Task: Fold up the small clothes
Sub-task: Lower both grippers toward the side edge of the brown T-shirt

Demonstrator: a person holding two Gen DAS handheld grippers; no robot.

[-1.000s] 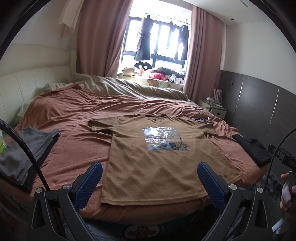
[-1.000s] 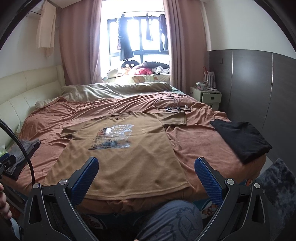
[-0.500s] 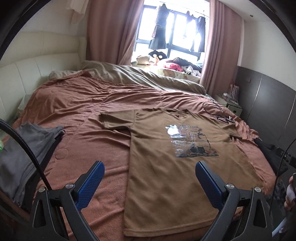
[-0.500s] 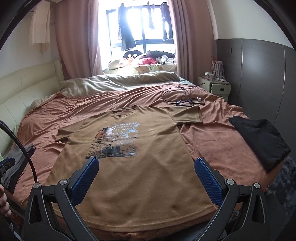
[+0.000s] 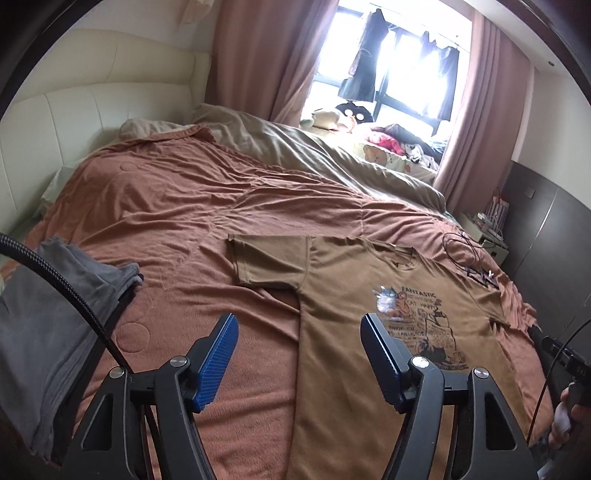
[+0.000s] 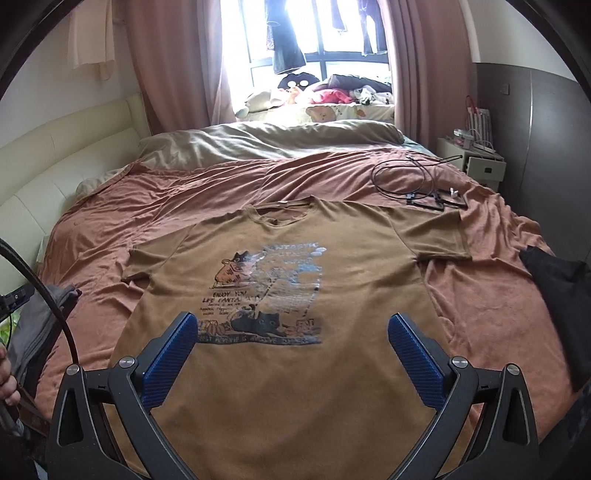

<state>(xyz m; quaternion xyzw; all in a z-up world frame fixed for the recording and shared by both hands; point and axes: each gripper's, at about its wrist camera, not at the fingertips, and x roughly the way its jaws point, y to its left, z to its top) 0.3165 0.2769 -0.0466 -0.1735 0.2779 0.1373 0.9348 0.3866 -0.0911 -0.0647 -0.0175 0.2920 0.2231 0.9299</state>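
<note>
The brown T-shirt (image 6: 295, 369) lies flat, print side up, on the rust-coloured bedspread (image 5: 166, 206), its collar pointing to twelve o'clock toward the window and its hem nearest me at six. Both short sleeves are spread out to the sides. In my left view the near sleeve (image 5: 269, 262) sits at about twelve o'clock from my left tongs (image 5: 299, 354), with the shirt's left side seam running down between the blades.

My left tongs are closing, but nothing is pinched between them; the pads hang above the cloth. My right tongs (image 6: 291, 354) stand wide apart over the lower part of the print, empty as well.

I judge the step in hand is to take hold for the first fold. To do it well, I should bring the left tongs down on the sleeve or shoulder edge and the right ones on the matching edge lower down, catching both layers of fabric but not the bedspread under them. The bedspread is soft and rumpled, so a deep bite could drag it along. Then both sides should lift together and carry across evenly, so the fold line stays straight.

Around the shirt: a grey folded garment (image 5: 55, 314) lies at nine o'clock by the bed's edge, a black garment (image 6: 554, 295) at three o'clock, and a coil of cable (image 6: 413, 177) at one o'clock. A beige duvet (image 6: 266, 144) is heaped at the far side, under pink curtains (image 6: 173, 62), with laundry hanging in the bright window (image 6: 314, 33). A cream padded headboard (image 5: 92, 122) runs along the left.
</note>
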